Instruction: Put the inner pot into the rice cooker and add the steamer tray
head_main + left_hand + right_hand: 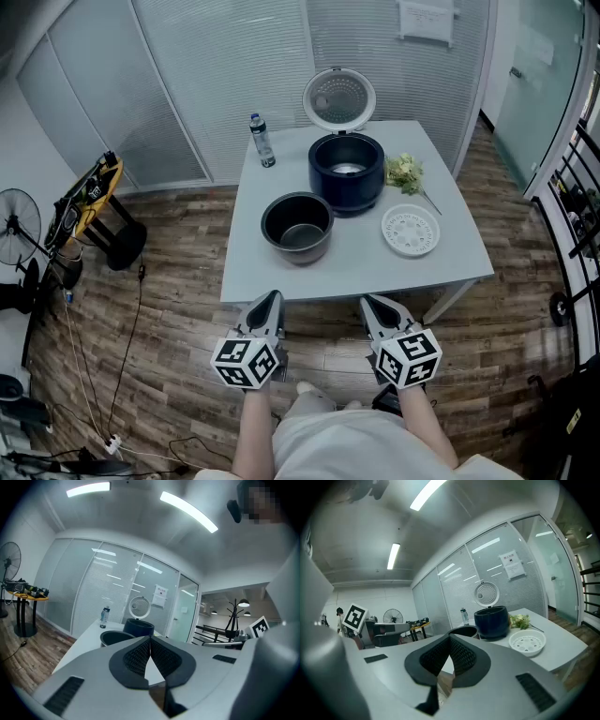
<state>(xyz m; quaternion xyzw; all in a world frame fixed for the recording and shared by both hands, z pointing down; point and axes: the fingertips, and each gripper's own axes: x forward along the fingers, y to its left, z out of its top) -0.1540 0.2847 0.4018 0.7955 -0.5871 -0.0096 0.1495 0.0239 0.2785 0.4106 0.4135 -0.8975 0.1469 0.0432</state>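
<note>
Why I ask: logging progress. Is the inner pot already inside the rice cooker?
No, the inner pot stands on the table, outside the open rice cooker.

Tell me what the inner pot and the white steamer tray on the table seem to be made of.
The round dark grey inner pot looks like metal with a dark, semi-matte coating: a soft sheen shows inside. The round white perforated steamer tray looks like matte plastic: uniformly opaque white with moulded holes. Both are guesses.
</note>
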